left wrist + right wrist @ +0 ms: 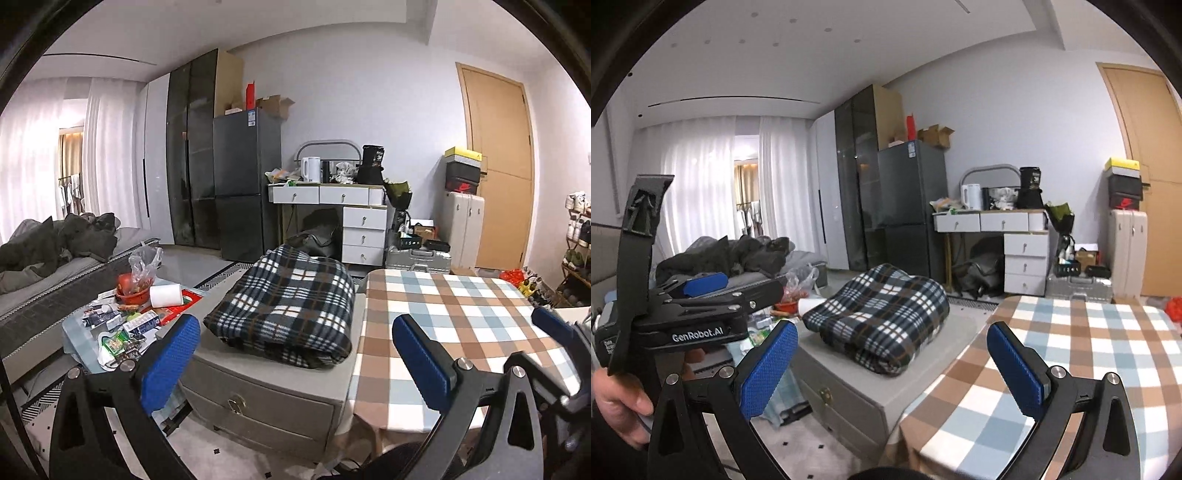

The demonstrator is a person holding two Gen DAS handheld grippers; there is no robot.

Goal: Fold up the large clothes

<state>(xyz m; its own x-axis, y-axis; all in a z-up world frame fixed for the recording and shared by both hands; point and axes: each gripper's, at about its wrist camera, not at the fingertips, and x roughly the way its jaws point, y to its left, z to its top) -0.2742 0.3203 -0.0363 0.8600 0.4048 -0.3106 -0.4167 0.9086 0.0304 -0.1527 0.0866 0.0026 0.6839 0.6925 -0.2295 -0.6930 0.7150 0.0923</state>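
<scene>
- Left hand-held gripper (295,354): blue pads spread wide, nothing between them, held in the air short of the furniture and pointing across the room.
- Right hand-held gripper (892,365): likewise spread and empty, held just beside the left one, whose black body crosses the left edge of the right wrist view with a hand (617,402) around its handle.
- Ahead and slightly left of both: plaid fleece (284,306), dark blue, white and brown, lying as a thick doubled bundle on the grey drawer cabinet (258,398), rolled edge toward the cameras, long axis running away and a little to the right.
- Near the centre line of both views, so neither side clearly nearer; apart from both, no pad touching cloth.
- Already bundled: fits a finished fold set aside, equally a garment waiting to be carried over and spread out; not settled here.
- Just right of the cabinet, touching it: table (461,332) under a checked cloth, top bare.
- Left of the cabinet: low tray (77,325) of packets, a paper roll, a red bowl (129,293) with a plastic bag.
- Further left: bed (55,280) with dark clothing heaped on it.
</scene>
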